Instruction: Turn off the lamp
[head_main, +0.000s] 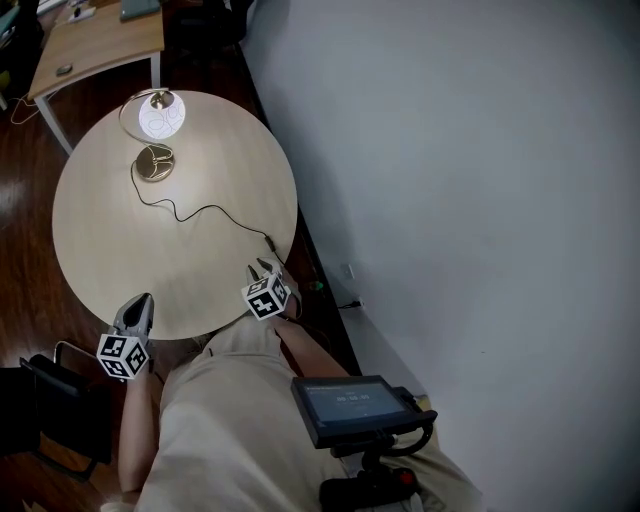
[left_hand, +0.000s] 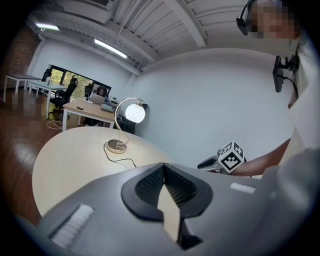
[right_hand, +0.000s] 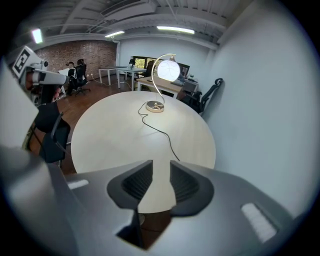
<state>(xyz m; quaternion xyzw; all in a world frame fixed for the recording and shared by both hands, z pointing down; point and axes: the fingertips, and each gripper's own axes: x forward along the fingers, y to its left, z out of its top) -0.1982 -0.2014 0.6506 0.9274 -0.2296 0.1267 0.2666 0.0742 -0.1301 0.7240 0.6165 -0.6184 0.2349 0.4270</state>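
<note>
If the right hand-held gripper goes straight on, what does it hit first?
Probably the bare top of the round pale wooden table, short of the black lamp cord; depth is unclear.

Pale beige table (head_main: 100, 240), white-glowing lamp (head_main: 160, 115), black cord (head_main: 205, 211), grey left tool (head_main: 143, 300), grey right tool (head_main: 264, 266), black-and-white marker squares (head_main: 124, 356)

A plain white wall (head_main: 450, 150) stands beside the round light-wood table (head_main: 110, 250). The floor (head_main: 20, 200) is dark wood. Farther off are 1 rectangular desk (head_main: 100, 45), a brick wall (right_hand: 90, 52), windows (right_hand: 142, 62) and lit ceiling strip lights (right_hand: 175, 30).
</note>
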